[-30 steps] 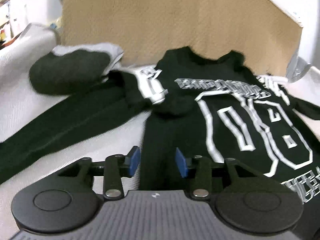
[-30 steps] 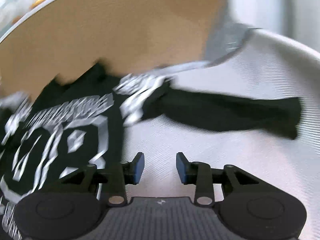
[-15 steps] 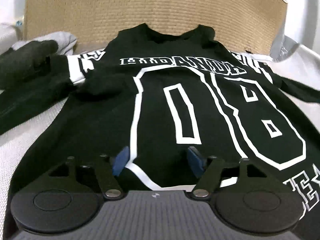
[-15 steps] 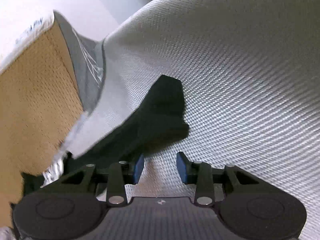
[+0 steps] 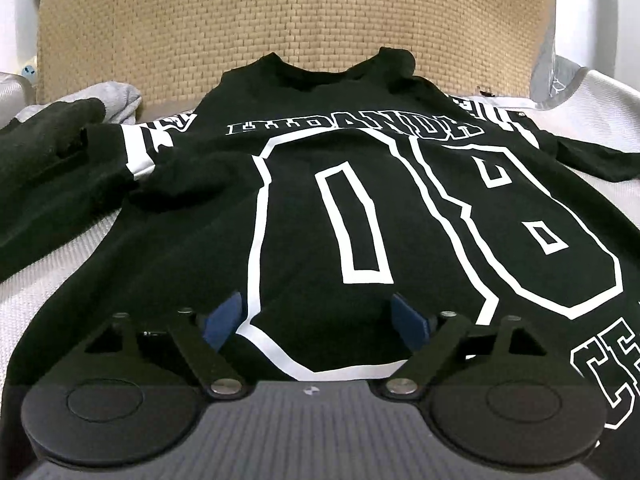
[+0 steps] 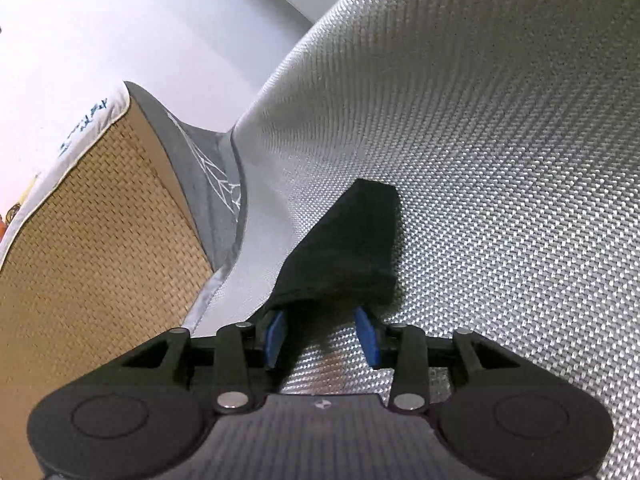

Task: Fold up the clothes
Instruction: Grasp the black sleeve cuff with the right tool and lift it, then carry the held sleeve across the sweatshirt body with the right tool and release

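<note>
1. Two handheld grippers over one pale woven bed cover [image 6: 500, 160], spread wide under everything, with a tan woven headboard panel [image 5: 280, 20] upright at its far edge.
2. Sprawled face-up across the cover: black jersey [image 5: 420, 208] with a large white outlined "08", collar toward the headboard, hem nearest the left wrist camera, left sleeve with white bands trailing off to the left side of that view.
3. Bunched beside that sleeve: a dark garment [image 5: 44, 136] with a grey cloth [image 5: 108, 98] behind it, against the base of the headboard.
4. Tilted downward over the lower front of the jersey: left gripper [image 5: 318, 318], blue pads splayed wide and released, jaws just opened further, nothing clamped between them; cloth lying flat below the gap, contact with it not clear.
5. Rolled hard to one side, so that the cover rises like a wall in its view: right gripper [image 6: 322, 332], pointing at a shallow downward angle along the jersey's right sleeve [image 6: 352, 240].
6. Draped at the pad tips: the near end of that black sleeve, cuff end flat on the cover farther out. Pads parted, jaws just eased a little wider, no squeeze on the fabric visible; loose rather than clenched.
</note>
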`<action>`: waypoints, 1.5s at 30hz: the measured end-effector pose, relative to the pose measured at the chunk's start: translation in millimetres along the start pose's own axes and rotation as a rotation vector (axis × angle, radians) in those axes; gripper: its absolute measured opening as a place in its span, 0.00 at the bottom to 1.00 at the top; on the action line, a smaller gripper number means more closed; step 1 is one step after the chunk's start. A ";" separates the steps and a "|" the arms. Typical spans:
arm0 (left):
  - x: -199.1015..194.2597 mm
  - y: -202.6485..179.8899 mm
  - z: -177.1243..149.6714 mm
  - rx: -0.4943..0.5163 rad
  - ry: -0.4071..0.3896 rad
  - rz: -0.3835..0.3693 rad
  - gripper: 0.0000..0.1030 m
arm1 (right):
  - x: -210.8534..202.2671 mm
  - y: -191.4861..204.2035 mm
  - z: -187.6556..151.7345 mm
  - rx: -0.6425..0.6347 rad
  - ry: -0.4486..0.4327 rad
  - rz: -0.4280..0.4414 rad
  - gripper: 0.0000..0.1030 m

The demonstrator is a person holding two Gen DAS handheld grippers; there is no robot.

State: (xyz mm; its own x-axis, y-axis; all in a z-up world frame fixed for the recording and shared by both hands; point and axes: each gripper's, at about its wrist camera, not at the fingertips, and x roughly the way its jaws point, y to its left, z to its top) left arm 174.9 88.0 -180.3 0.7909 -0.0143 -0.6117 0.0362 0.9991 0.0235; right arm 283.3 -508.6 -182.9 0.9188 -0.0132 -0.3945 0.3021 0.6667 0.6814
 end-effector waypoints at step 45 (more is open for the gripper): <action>-6.6 8.5 2.7 -0.072 0.012 -0.026 0.81 | -18.5 218.8 -23.4 -0.638 -0.140 0.227 0.04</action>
State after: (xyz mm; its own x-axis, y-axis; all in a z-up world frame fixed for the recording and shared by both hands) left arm 171.6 96.5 -173.9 0.7831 -0.0402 -0.6206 0.0125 0.9987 -0.0489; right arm 326.4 -345.0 -40.9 0.9787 0.1109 -0.1728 -0.0705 0.9719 0.2245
